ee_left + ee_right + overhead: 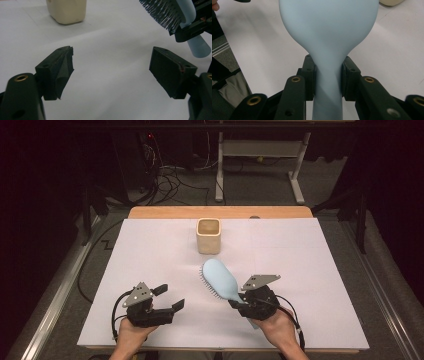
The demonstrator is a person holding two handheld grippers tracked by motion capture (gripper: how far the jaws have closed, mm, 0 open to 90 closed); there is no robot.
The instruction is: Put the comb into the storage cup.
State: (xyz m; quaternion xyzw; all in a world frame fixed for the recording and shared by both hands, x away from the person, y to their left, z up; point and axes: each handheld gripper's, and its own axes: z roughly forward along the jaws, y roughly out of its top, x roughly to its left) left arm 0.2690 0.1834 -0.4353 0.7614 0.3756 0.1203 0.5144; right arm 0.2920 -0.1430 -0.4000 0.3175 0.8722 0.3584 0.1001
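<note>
A light blue hairbrush (220, 279) is held up off the white table, head pointing away and left, bristles facing left. My right gripper (239, 301) is shut on its handle; in the right gripper view both pads press the narrow handle (328, 82) just below the head. My left gripper (171, 297) is at the front left, open, with nothing between its fingers (58, 72). From the left gripper view the brush bristles (162, 13) and handle end (200, 46) show at the upper right. A cream square cup (208, 235) stands upright at the middle back.
The white sheet (150, 250) covers the wooden table, whose far edge (220, 212) shows behind the cup. Beyond are a desk frame and cables on the floor. Metal rails run along both sides.
</note>
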